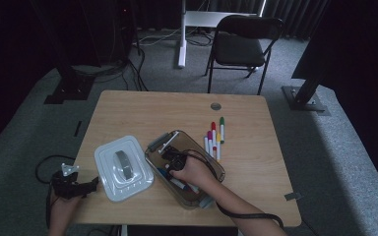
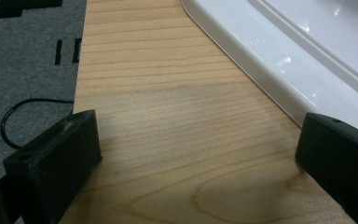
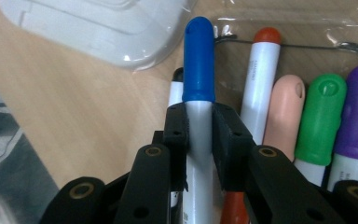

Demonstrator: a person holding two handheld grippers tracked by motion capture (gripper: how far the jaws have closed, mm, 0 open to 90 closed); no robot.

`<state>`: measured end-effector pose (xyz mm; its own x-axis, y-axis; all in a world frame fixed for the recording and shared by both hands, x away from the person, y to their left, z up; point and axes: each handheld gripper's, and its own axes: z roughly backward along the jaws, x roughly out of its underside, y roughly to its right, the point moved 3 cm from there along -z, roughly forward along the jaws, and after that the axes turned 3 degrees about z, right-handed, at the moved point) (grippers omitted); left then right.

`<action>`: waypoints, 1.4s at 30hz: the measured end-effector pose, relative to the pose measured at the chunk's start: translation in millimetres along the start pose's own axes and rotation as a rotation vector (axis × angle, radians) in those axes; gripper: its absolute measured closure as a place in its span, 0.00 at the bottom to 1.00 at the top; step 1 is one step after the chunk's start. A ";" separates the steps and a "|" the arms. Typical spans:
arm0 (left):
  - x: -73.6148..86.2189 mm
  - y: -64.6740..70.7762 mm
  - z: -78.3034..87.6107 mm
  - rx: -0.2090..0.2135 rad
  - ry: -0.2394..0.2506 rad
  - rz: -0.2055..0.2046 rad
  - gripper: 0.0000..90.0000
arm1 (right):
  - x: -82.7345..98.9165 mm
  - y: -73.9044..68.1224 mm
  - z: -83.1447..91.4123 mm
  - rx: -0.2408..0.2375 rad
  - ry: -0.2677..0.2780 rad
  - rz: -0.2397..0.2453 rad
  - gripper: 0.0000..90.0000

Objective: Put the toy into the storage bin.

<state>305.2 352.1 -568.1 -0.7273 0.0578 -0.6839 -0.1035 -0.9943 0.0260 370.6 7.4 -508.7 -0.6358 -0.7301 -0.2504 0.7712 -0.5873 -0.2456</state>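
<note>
The left gripper (image 1: pixel 91 187) rests at the table (image 1: pixel 128 105) edge, jaws spread on bare wood just beside the white lid (image 1: pixel 123 167). The right gripper (image 3: pixel 199 122) pinches a blue-capped marker (image 3: pixel 198 60) inside the clear box (image 1: pixel 211 162), above other markers there. Farther off, loose markers (image 1: pixel 214 136) lie on the table.

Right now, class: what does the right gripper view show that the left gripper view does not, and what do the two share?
Right gripper view: the right gripper shut on a blue-capped marker, beside orange-, peach-, green- and purple-capped markers in the clear container.

Left gripper view: the left gripper with its jaws wide apart over bare wood, and grey carpet with a cable.

Both: the white lid on the wooden table.
</note>
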 end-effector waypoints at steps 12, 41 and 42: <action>0.0 0.0 0.0 0.000 0.000 0.000 0.01 | 4.3 0.1 1.2 -0.030 -0.011 0.011 0.80; 0.0 -0.2 0.1 0.000 -0.001 -0.003 0.00 | 59.2 61.5 136.5 0.042 0.474 -0.012 0.59; 0.0 -0.2 0.0 0.000 0.000 -0.002 0.00 | 60.5 64.6 137.4 0.046 0.480 -0.021 0.59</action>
<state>305.2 352.2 -568.0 -0.7274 0.0600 -0.6836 -0.1048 -0.9942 0.0243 386.4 -122.7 -411.1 -0.5862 -0.4808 -0.6521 0.7517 -0.6230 -0.2164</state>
